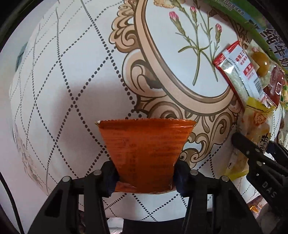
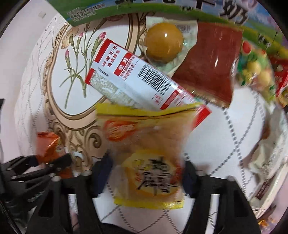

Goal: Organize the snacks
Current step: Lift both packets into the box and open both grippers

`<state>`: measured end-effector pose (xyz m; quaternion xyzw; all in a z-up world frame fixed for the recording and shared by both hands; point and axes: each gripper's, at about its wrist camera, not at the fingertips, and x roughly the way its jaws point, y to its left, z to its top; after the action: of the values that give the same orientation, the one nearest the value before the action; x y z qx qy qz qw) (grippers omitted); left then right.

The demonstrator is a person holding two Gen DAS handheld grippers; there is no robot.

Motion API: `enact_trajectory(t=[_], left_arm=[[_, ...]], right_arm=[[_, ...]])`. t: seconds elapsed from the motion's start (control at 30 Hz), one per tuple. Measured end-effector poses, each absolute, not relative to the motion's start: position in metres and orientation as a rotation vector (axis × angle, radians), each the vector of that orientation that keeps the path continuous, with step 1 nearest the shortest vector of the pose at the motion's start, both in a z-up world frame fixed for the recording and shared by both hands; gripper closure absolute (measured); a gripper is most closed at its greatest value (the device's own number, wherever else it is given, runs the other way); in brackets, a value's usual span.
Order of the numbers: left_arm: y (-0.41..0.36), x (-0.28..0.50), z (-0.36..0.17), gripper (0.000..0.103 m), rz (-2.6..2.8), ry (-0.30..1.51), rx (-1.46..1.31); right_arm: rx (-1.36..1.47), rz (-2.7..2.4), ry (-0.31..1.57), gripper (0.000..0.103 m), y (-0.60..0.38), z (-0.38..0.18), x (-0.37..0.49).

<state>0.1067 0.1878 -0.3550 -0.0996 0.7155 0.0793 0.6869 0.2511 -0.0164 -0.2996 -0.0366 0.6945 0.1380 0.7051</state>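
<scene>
Patterned tablecloth (image 1: 63,81) lies bare beside left gripper (image 1: 144,177) pinching orange packet (image 1: 145,153); right gripper (image 2: 147,172) pinches yellow packet (image 2: 149,162).

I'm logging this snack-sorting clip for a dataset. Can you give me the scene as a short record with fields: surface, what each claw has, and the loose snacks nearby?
surface: white tablecloth with dotted diamonds and a flower medallion
left claw: shut on an orange packet
right claw: shut on a yellow packet
loose snacks: red-and-white packet with barcode, egg in clear wrap, dark red packet, green packet with pale balls
overlap: yellow packet's top edge covers the red-and-white packet's lower end
background: green carton along the top edge
</scene>
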Motion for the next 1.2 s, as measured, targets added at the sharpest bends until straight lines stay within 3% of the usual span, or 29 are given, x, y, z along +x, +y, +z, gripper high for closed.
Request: enact_trajectory(t=[0.23, 0.57, 0.93, 1.2], left_arm=[[0.177, 0.095, -0.320, 0.060, 0.148, 1.545, -0.222], [0.145, 0.108, -0.236, 0.060, 0.002, 1.421, -0.279], [0.118, 0.238, -0.124, 0.060, -0.162, 1.268, -0.271], [0.116, 0.362, -0.119, 0.059, -0.110, 1.293, -0.167]], right_arm=[[-0.051, 0.357, 1.495, 0.050, -0.034, -0.269, 0.227], [0.074, 0.433, 1.394, 0.050, -0.089, -0.193, 0.214], [0.228, 0.421, 1.178, 0.050, -0.141, -0.086, 0.290], [0.112, 0.268, 1.077, 0.050, -0.163, -0.059, 0.423]])
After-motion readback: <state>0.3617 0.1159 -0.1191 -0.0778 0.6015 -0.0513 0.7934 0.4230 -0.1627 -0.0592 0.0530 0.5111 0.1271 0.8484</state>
